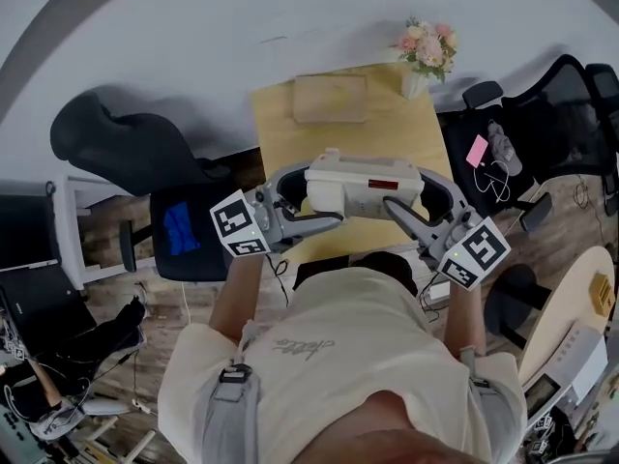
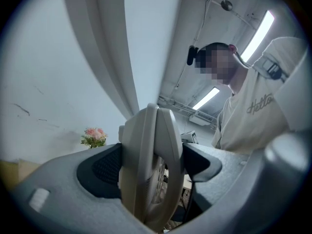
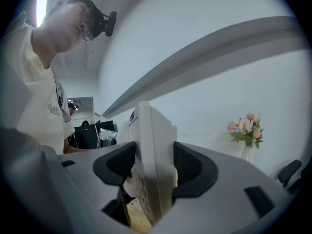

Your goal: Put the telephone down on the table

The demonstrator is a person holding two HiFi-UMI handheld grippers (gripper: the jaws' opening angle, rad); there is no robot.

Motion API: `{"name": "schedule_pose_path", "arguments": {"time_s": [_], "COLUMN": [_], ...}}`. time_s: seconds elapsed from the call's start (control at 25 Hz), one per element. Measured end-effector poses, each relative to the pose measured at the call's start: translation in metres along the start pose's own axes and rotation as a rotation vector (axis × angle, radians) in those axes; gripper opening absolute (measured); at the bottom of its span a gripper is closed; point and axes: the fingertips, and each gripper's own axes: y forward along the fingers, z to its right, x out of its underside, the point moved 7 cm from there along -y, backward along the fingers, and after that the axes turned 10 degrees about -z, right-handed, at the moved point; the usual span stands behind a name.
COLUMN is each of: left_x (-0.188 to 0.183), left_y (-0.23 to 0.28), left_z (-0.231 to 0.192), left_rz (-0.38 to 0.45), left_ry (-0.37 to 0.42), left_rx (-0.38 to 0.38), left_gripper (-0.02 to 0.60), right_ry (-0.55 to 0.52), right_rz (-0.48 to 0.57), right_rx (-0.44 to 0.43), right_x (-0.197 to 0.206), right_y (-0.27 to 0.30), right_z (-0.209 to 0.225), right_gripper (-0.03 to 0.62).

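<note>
Cream shirt [image 1: 329, 356] fills our nearest ground. Past it we count two tools, left gripper [image 1: 314, 201] [image 2: 151, 165] and right gripper [image 1: 411, 196] [image 3: 152, 167], each clamped on one end of the one beige telephone [image 1: 363, 184] [image 2: 148, 155] [image 3: 151, 150], held over the near half of one wooden table [image 1: 285, 138]. Farther on sit one cardboard box [image 1: 330, 99] and one vase of pink flowers [image 1: 426, 51] [image 3: 245, 128]; the telephone hides the table's near edge from us.

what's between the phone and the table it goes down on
Nothing visible. The telephone hangs over the table's near end; the box and the flowers stand at its far end. The spot straight beneath is hidden.
</note>
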Motion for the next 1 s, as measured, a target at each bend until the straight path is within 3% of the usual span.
{"name": "schedule_pose_path", "arguments": {"time_s": [0.48,1.0], "left_x": [0.009,0.004], "left_y": [-0.025,-0.013], "left_z": [-0.016,-0.012], "left_rz": [0.003,0.015], "left_ry": [-0.031,-0.040], "left_rx": [-0.128,-0.282], "left_gripper": [0.385,0.385], "right_ry": [-0.001,-0.026], "right_rz": [-0.047,-0.057], "right_rx": [-0.126,-0.283], "right_x": [0.002,-0.007], "right_y": [0.045,0.055], "right_z": [0.018,0.049], "right_gripper": [0.238,0.238]}}
